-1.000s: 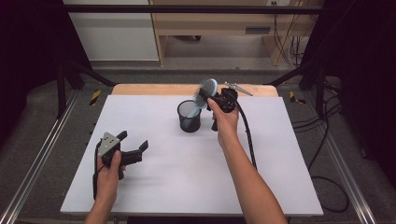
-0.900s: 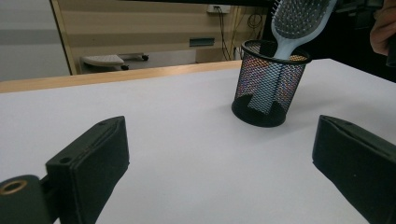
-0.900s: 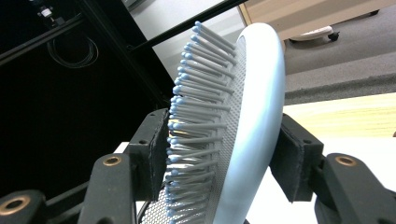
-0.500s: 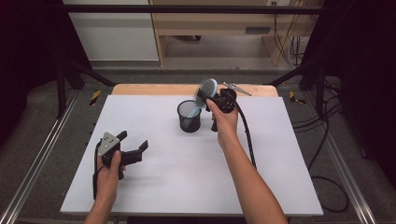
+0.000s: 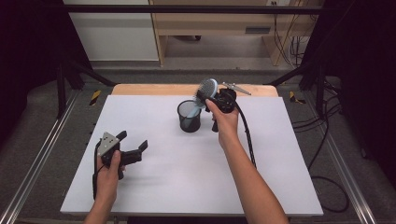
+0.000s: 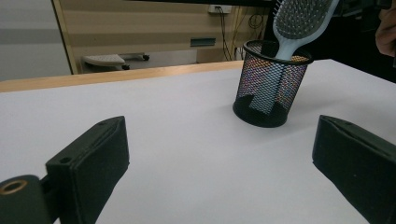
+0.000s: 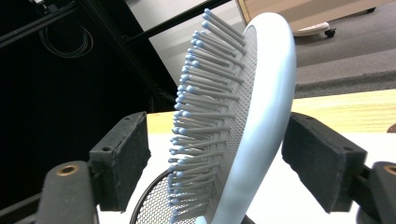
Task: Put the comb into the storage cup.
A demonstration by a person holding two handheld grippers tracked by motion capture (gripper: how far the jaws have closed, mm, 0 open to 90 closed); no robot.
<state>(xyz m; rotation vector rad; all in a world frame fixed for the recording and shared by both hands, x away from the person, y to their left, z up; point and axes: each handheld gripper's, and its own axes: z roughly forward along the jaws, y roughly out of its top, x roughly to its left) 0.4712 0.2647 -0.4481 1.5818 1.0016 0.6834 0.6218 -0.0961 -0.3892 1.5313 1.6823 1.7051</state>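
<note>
No legible text, label, brand, number or sign on anything in view.

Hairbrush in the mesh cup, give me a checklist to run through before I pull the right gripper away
1. Handle inside the cup: ok. The hairbrush stands with its handle down in the black mesh cup.
2. Jaws off the brush: ok. The right gripper has just been opening; the brush head sits between its jaws with gaps on both sides.
3. Brush settled: cannot tell. It leans on the cup's rim, head tilted.
4. Cup upright: ok. It stands flat on the white table.
5. Left gripper out of the way: ok. It is open, low on the table, well apart from the cup.
</note>
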